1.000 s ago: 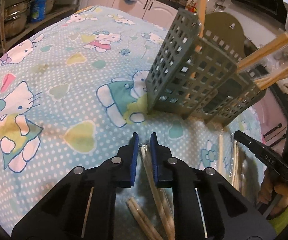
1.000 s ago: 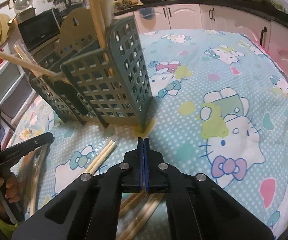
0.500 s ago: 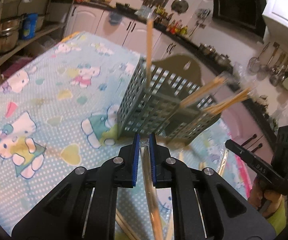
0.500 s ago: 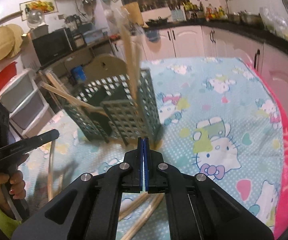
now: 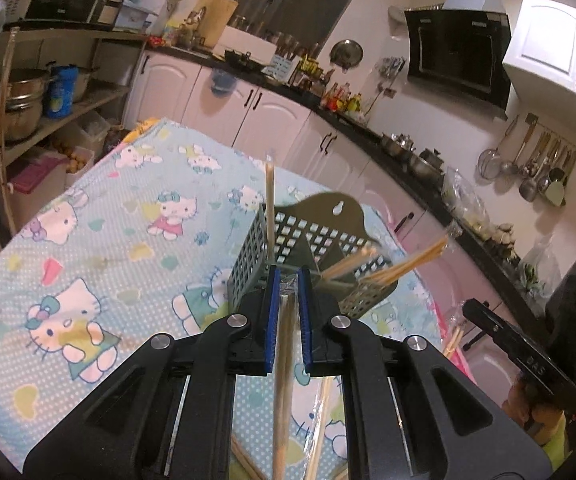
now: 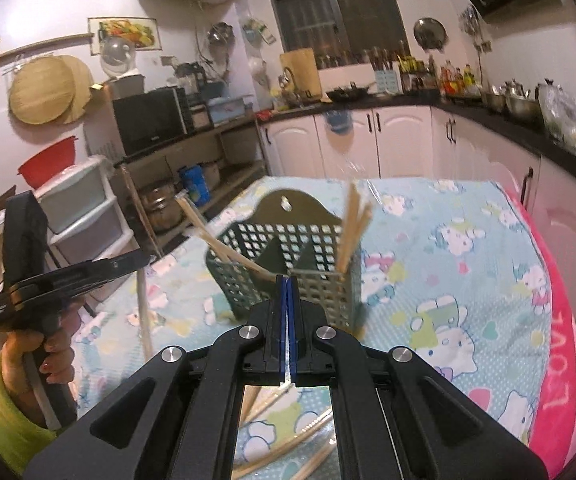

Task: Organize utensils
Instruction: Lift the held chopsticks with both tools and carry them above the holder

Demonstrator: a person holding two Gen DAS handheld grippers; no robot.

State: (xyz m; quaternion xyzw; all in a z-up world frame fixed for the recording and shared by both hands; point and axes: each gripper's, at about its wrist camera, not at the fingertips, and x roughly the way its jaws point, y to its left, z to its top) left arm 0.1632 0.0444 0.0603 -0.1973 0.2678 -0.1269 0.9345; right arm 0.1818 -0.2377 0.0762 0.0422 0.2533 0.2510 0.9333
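The left gripper (image 5: 286,280) is clamped on a wrapped pair of chopsticks (image 5: 282,380) that hangs down between its blue pads, raised above the table (image 5: 100,264). Just beyond its tips stands the grey holder (image 5: 299,256), upright on the cartoon-cat cloth, with one chopstick (image 5: 269,204) upright in its left compartment and others leaning out to the right. The right gripper (image 6: 287,280) has its pads pressed together on nothing, near the holder. More chopsticks (image 6: 284,446) lie on the cloth beneath it.
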